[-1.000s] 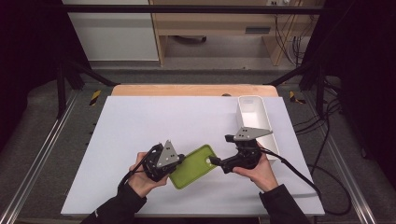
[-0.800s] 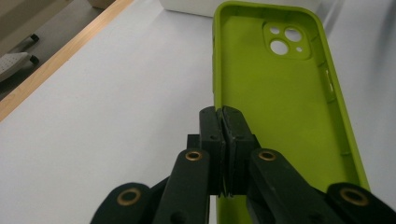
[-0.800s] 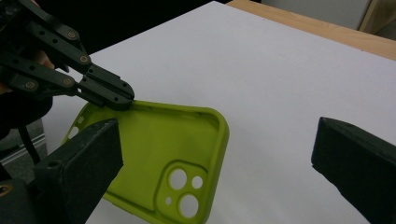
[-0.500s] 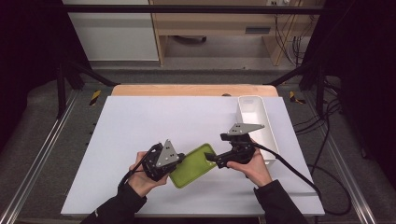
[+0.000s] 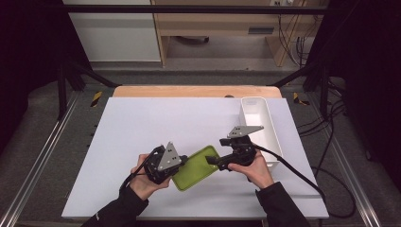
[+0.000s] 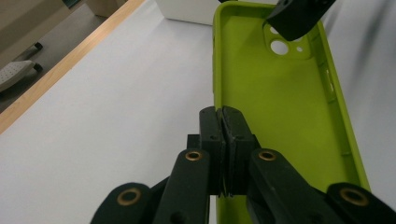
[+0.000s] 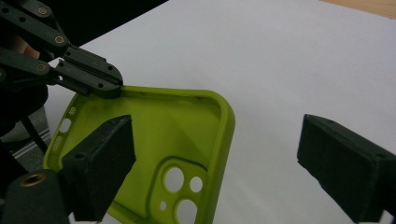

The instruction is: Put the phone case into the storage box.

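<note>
One green phone case, frame centre: light, bendy; left tongs clenched on rim, right tongs released

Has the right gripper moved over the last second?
Yes. In the high view the right gripper has shifted left, away from the white tray and up to the green phone case, its jaws open around the case's camera-hole corner.
</note>
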Motion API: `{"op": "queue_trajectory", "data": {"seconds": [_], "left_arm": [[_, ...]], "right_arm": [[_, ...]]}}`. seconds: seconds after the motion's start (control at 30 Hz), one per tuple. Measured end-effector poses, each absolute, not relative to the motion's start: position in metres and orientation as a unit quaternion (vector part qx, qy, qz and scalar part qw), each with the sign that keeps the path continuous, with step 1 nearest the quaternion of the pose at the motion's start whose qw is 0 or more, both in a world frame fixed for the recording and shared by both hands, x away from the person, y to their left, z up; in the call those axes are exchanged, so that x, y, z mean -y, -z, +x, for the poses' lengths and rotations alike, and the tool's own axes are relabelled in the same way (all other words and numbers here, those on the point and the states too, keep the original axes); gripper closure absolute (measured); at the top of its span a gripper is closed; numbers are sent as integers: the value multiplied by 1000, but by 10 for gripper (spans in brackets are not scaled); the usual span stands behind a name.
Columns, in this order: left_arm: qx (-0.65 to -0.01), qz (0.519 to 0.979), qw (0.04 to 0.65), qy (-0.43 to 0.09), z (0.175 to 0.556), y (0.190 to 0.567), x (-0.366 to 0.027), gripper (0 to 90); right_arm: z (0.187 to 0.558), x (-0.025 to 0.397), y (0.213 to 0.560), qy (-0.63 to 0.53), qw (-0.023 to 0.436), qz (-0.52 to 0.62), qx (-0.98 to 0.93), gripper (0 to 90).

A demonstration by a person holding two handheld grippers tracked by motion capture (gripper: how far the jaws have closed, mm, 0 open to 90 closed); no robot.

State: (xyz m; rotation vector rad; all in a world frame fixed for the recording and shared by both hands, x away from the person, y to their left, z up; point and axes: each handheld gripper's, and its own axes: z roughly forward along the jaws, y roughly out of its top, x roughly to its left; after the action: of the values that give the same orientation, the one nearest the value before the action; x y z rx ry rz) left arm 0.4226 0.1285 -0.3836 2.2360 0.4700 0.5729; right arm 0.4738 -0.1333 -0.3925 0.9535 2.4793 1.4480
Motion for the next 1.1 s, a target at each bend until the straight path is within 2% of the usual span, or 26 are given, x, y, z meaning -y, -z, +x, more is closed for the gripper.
{"op": "queue_trajectory", "data": {"seconds": [0.23, 0.53, 0.6, 0.73, 0.97, 1.1], "left_arm": [[-178, 879, 381, -227, 421, 383, -127, 881], [-175, 878, 383, -229, 420, 383, -126, 881], [-174, 879, 382, -229, 419, 384, -125, 881], [-170, 879, 381, -230, 418, 383, -125, 881], [-166, 880, 381, -230, 417, 384, -123, 881], [-164, 880, 381, -231, 417, 383, -123, 881]], "right_arm": [[474, 134, 393, -474, 55, 315, -821, 217], [474, 134, 394, -466, 53, 316, -825, 282], [474, 134, 394, -466, 53, 314, -826, 337], [474, 134, 394, -464, 49, 313, -827, 352], [474, 135, 394, -456, 31, 316, -831, 421], [474, 135, 394, -457, 6, 315, -832, 486]]}}
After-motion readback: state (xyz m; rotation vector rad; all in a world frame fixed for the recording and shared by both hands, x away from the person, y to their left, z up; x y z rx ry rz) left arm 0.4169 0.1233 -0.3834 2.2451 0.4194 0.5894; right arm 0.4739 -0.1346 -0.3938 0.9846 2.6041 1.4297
